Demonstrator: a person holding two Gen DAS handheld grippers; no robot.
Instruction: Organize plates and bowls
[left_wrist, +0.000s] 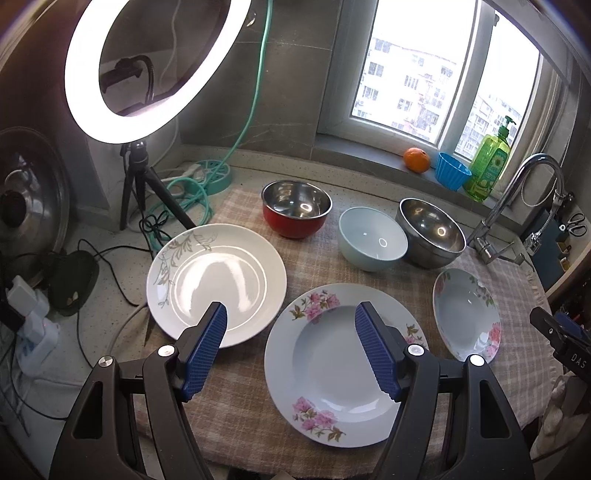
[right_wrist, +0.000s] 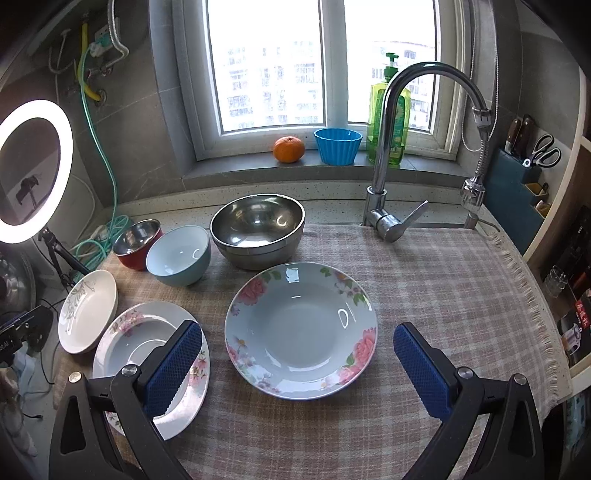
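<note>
- Our left gripper (left_wrist: 291, 347) hangs above the checked beige cloth (left_wrist: 306, 266), blue-padded fingers (left_wrist: 208, 350) spread wide and holding nothing.
- Beneath it lies the wide pale-blue plate with pink blossoms (left_wrist: 343, 365), flat on the cloth, between the two fingers as the left wrist camera sees it.
- Just to its left sits the white plate with a grey leaf pattern (left_wrist: 216, 284), its outer edge hanging over the cloth onto the countertop.
- Our right gripper (right_wrist: 297, 365) is spread wide too, empty, framing the deep pale-blue dish with rose prints (right_wrist: 301, 330), which rests on the cloth apart from the other two plates.
- Along the back we have three bowls in a row: the red bowl with a steel interior (left_wrist: 295, 212), the plain light-blue ceramic bowl (left_wrist: 371, 238), and the large stainless steel bowl (left_wrist: 430, 232), the last two touching or nearly so.
- Behind them the windowsill carries an orange (right_wrist: 289, 149), a blue fluted cup (right_wrist: 338, 146) and a green soap bottle (right_wrist: 388, 122).
- The chrome faucet (right_wrist: 391, 147) arches over the right side; a glowing ring light (left_wrist: 147, 70) stands on the left.
</note>
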